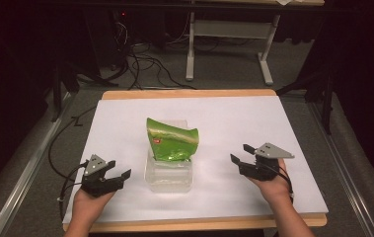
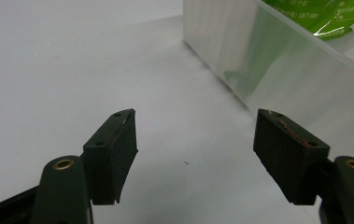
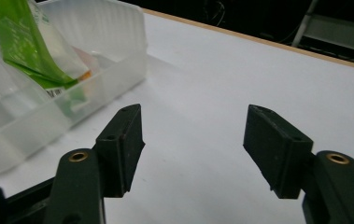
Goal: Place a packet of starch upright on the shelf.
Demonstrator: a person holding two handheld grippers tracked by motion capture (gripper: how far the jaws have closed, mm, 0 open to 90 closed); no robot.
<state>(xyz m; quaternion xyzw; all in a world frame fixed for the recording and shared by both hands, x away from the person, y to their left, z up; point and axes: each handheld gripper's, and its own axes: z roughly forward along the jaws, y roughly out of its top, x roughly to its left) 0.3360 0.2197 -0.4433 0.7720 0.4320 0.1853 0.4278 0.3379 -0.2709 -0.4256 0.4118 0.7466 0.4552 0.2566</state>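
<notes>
White-covered table point(image 1: 253, 123), dark room behind. Green snack bag point(image 1: 171, 139) stands tilted in clear plastic bin point(image 1: 168, 178) at table centre, long axis running away from person. Left hand-held gripper point(image 1: 117, 169) jaws wide, empty, bin to its right. Right hand-held gripper point(image 1: 241, 153) also wide, empty, bin to its left. Left looks slightly nearer; both apart from bin.

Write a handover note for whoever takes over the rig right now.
Left gripper: open, holding nothing, near the table's front, left of the clear plastic bin.
Right gripper: open, holding nothing, right of the bin.
Green bag: standing in the bin, leaning toward the far side, top sticking out above the rim.
Bin: mid-table on the white sheet.
Done: bag is in the bin.
Left: neither gripper touches anything; next step is your call.
</notes>
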